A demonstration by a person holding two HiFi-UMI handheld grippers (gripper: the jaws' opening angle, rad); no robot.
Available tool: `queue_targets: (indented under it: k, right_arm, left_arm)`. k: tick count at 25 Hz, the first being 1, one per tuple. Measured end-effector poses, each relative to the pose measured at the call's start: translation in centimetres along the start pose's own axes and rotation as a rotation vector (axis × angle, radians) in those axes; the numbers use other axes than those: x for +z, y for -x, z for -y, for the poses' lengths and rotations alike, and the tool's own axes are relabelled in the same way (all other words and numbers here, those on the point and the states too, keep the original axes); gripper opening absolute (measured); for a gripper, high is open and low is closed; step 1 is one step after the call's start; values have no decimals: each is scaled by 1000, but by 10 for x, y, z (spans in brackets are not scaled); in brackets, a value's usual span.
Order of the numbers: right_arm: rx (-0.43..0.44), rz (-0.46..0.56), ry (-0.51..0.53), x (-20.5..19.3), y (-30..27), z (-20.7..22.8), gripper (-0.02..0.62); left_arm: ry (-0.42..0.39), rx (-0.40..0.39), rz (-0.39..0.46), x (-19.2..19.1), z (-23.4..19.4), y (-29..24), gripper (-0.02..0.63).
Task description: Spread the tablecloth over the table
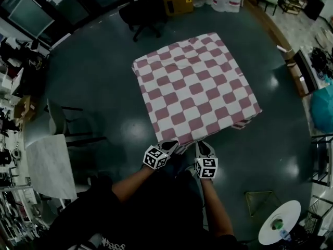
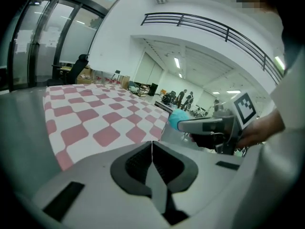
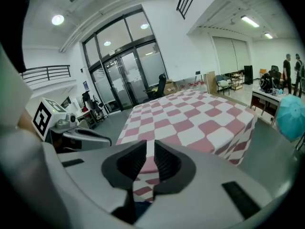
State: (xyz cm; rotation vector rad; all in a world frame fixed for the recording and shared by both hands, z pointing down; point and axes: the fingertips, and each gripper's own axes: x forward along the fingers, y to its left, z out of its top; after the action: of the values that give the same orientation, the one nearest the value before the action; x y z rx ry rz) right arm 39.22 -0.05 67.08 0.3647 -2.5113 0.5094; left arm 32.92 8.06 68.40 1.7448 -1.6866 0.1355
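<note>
Tablecloth (image 1: 195,85) red-white checked, spread flat, edges draping; left gripper (image 1: 173,144) jaws clenched, right gripper (image 1: 203,146) jaws slightly parted.

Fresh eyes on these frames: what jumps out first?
The red-and-white checked tablecloth dominates, spread square in the middle of the dark floor with its sides hanging down. Next come the marker cubes of the left gripper and the right gripper, side by side at the cloth's near edge. The left jaws are together, while the right stand slightly apart.
</note>
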Motion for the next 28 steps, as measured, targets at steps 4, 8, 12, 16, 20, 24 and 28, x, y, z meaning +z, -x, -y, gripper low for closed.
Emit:
queue_targets:
  k: [4, 8, 12, 16, 20, 24, 28]
  right_arm:
    - [19, -32, 12, -23, 8, -50, 44]
    - [-18, -29, 132, -5, -4, -87, 35]
    - [-27, 20, 148, 18, -42, -130, 28]
    - [-65, 12, 152, 35, -96, -167, 27]
    - [-115, 1, 85, 41, -136, -218, 27]
    - [-133, -4, 49, 58, -167, -259, 28]
    - [-140, -19, 86, 84, -194, -273, 28]
  left_arm:
    - [-13, 39, 23, -2, -12, 39, 17]
    - [-42, 45, 60, 10, -38, 54, 16]
    - [-48, 15, 127, 27, -77, 77, 15]
    - [-88, -25, 166, 43, -127, 105, 16]
    - [-98, -94, 168, 44, -176, 151, 16]
    - [-133, -110, 194, 54, -225, 194, 15]
    - [-70, -74, 208, 61, -276, 216, 15]
